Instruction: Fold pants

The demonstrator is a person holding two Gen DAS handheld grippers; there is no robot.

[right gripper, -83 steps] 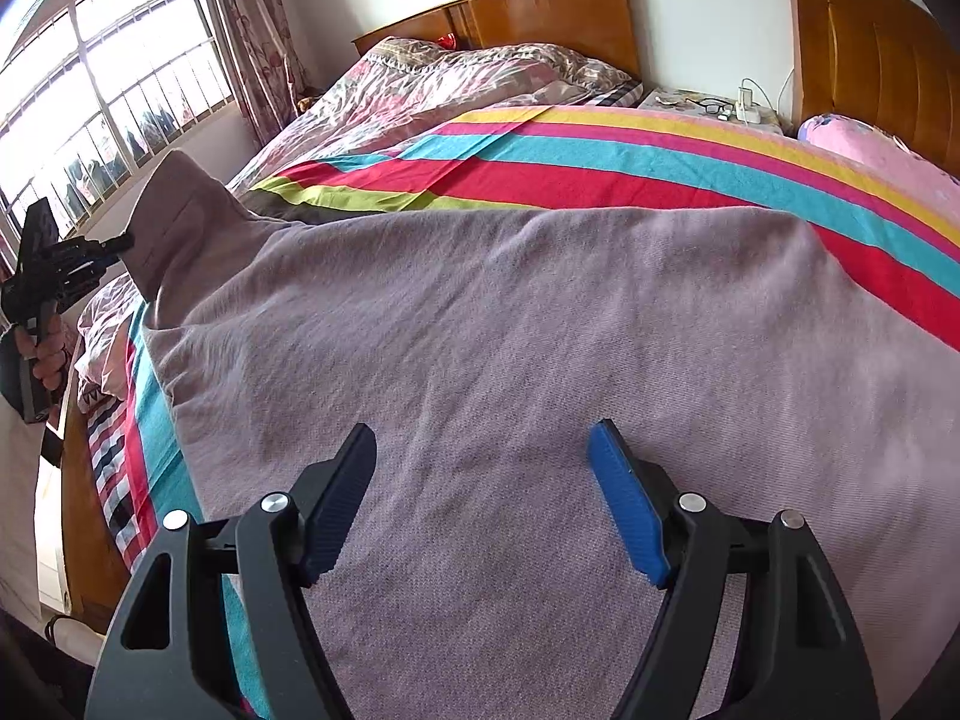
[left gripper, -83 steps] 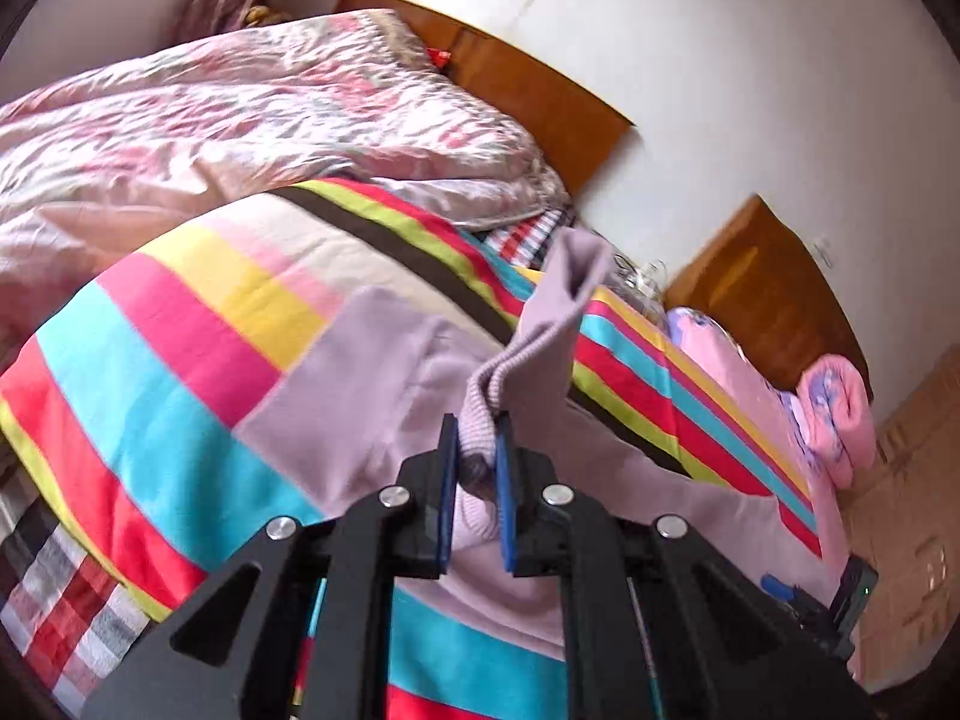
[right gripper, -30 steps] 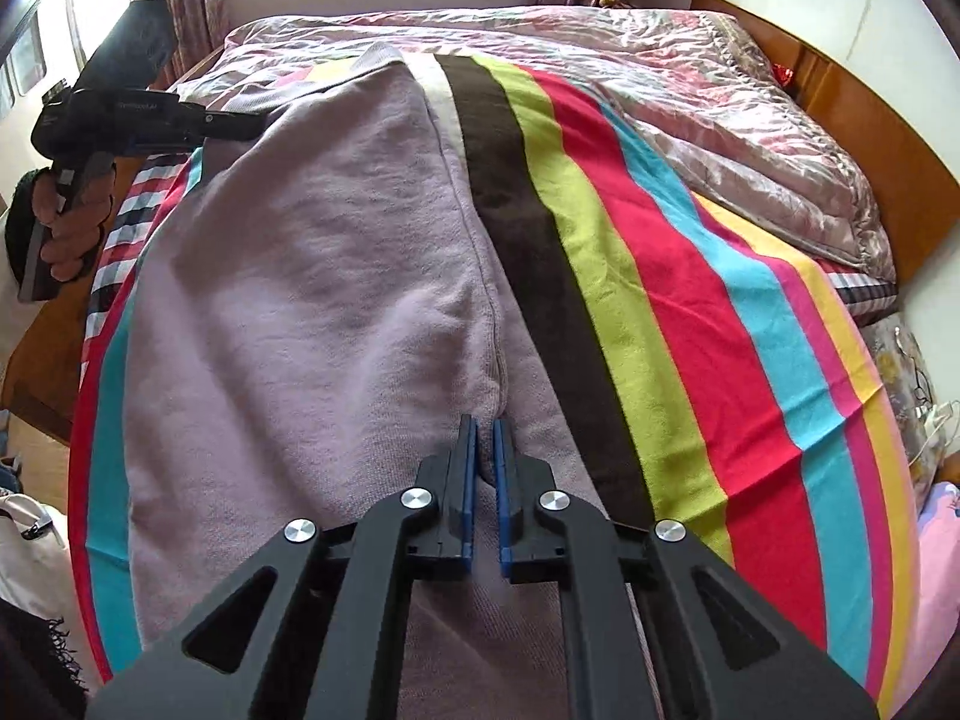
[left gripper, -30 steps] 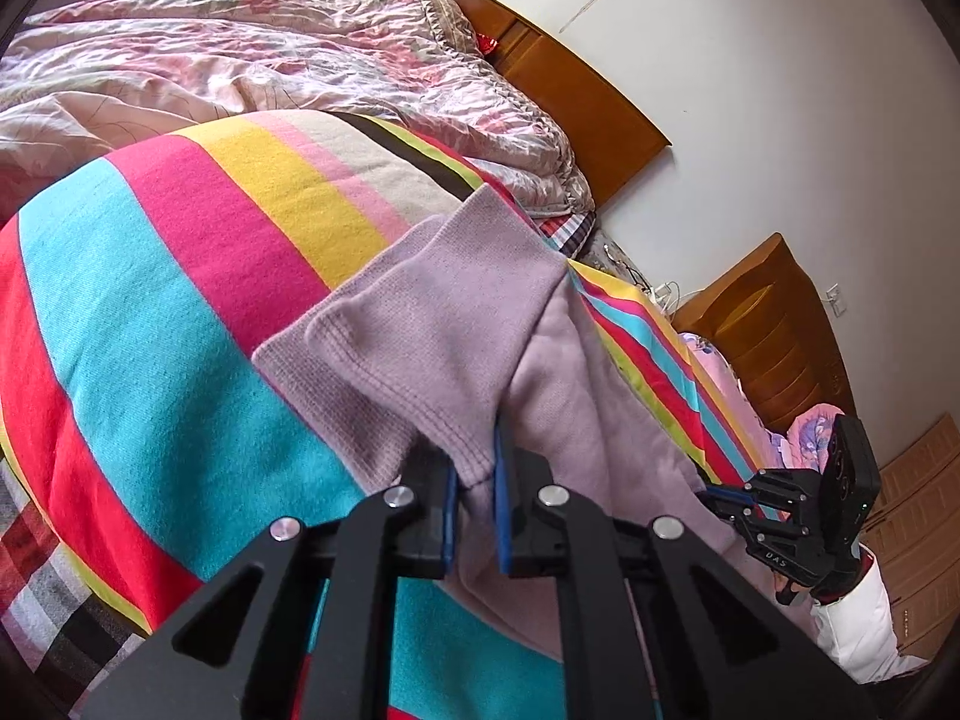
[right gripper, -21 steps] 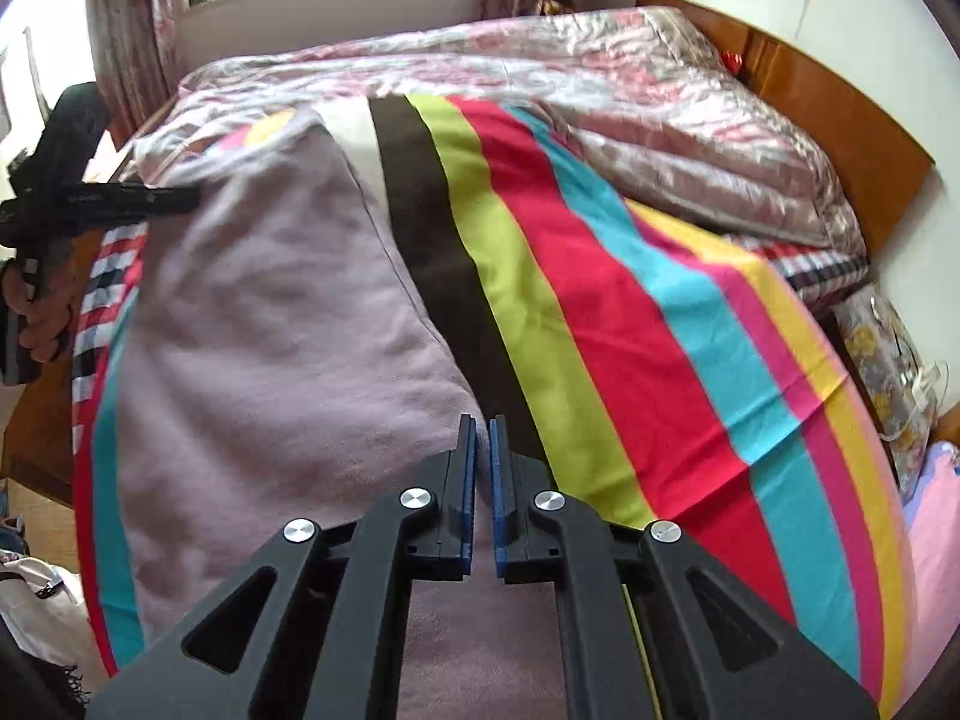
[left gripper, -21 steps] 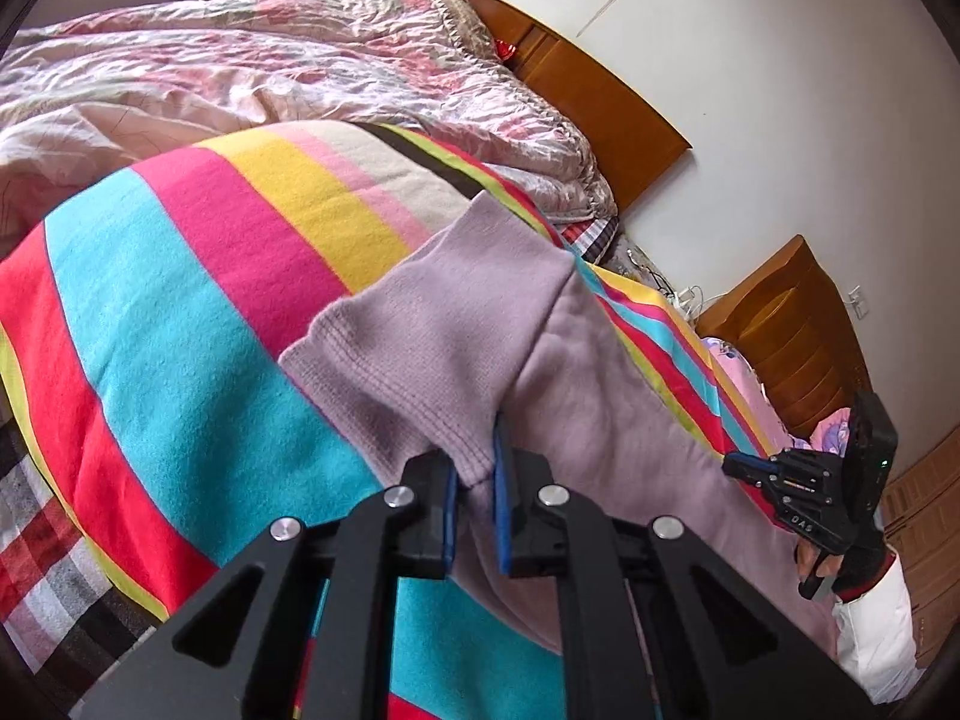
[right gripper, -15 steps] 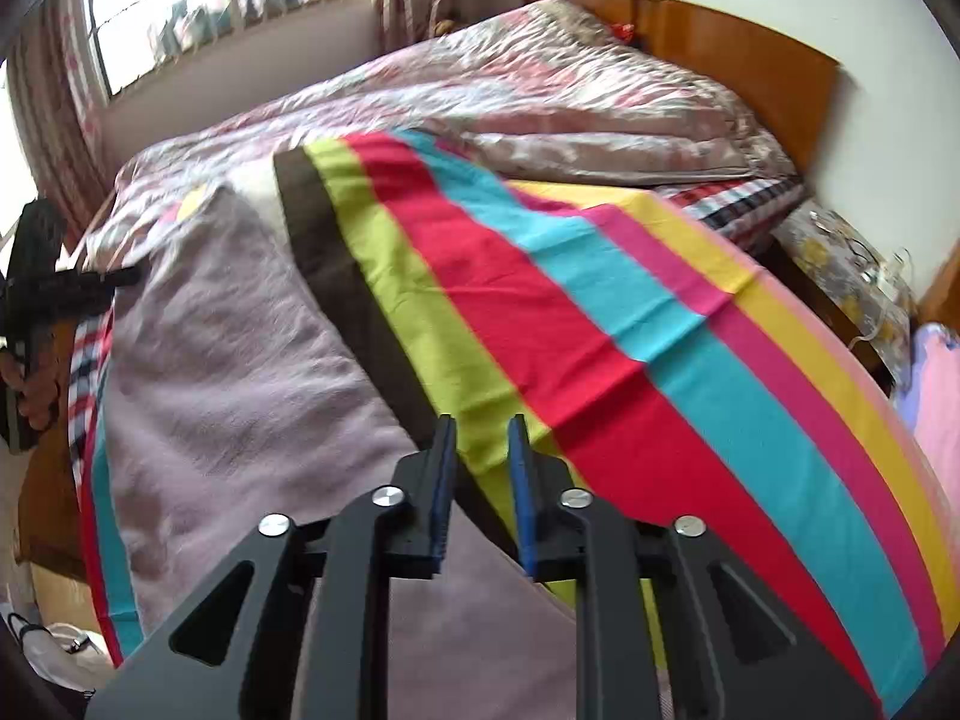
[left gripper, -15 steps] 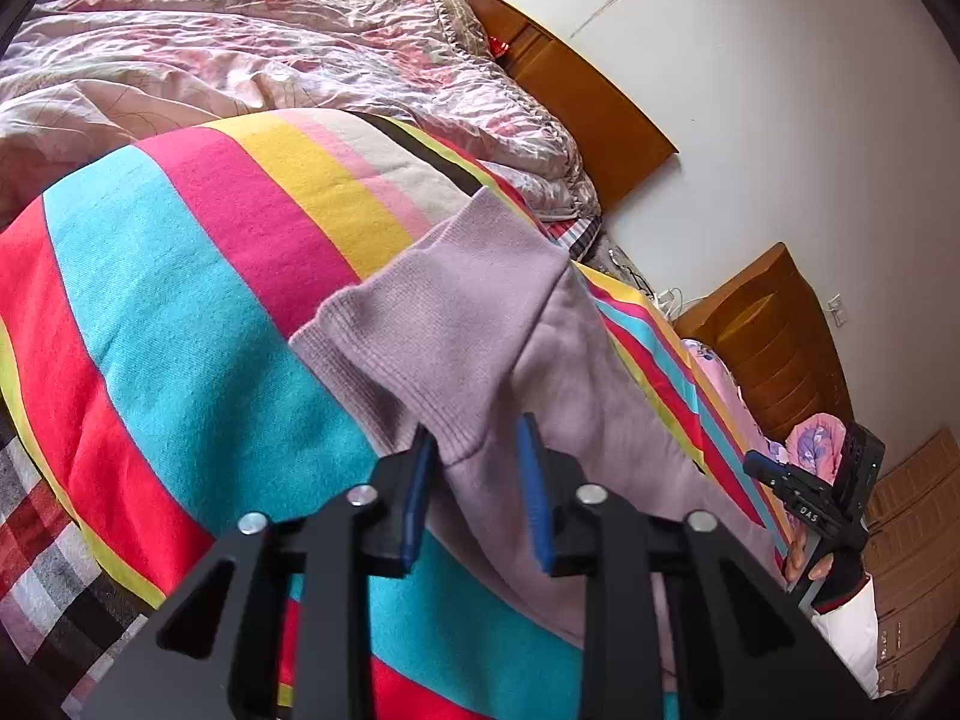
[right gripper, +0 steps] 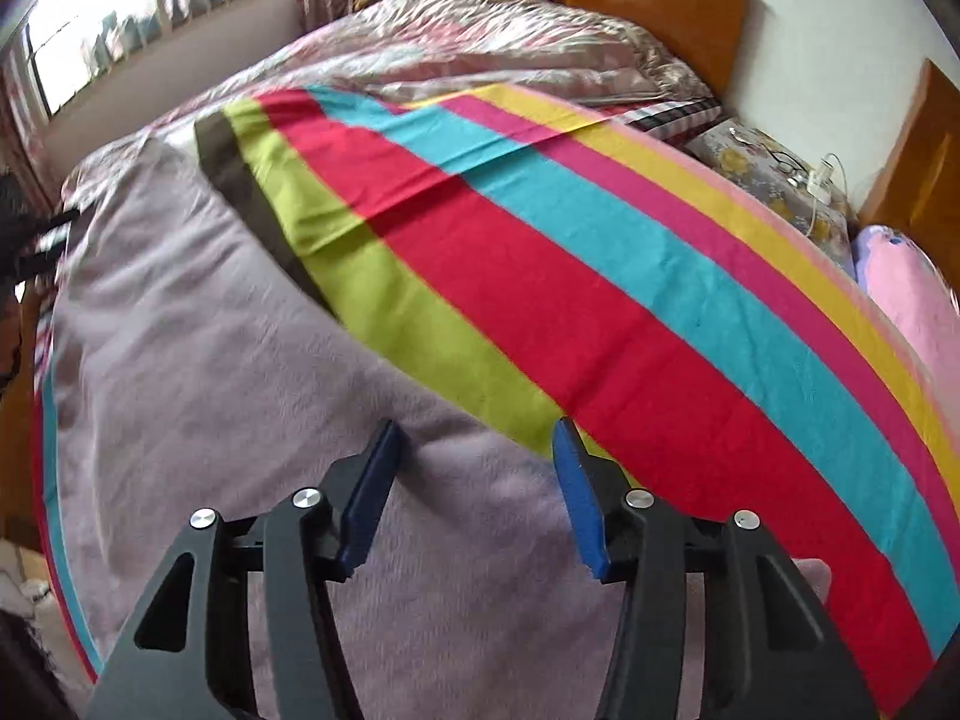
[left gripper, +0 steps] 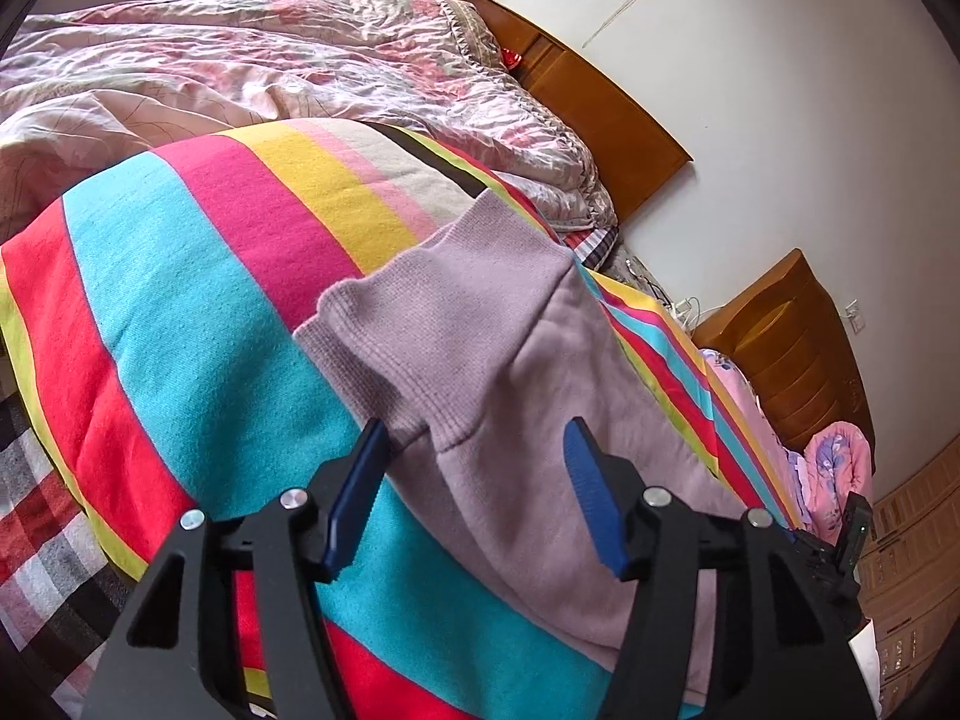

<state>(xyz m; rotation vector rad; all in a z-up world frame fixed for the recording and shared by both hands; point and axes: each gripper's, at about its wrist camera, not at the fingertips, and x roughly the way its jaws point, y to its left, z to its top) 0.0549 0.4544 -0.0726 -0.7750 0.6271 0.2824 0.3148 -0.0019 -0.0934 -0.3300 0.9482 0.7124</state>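
**Q:** While the fold is under way, where do the pants lie?

**A:** The mauve knit pants lie flat on a striped blanket spread over the bed. Their ribbed waistband is at one end, seen in the left wrist view. The cloth looks doubled lengthwise, one leg over the other, which I judge to be the first fold set down.

**Q:** Does either gripper have hold of them?

**A:** No. The left gripper has just been opening. Its blue pads stand well apart, with the waistband corner between them but loose, resting on the blanket. The right gripper is about half open after a slight closing. It holds nothing and hovers over the fabric where its edge meets the blanket's green stripe.

**Q:** Why are they spread like that?

**A:** Probably because each worked one end of the garment, keeping it taut while it was laid. Letting go leaves it smooth for a crosswise fold.

**Q:** What lies beyond?

**A:** A rumpled pink quilt, wooden headboards and a white wall.
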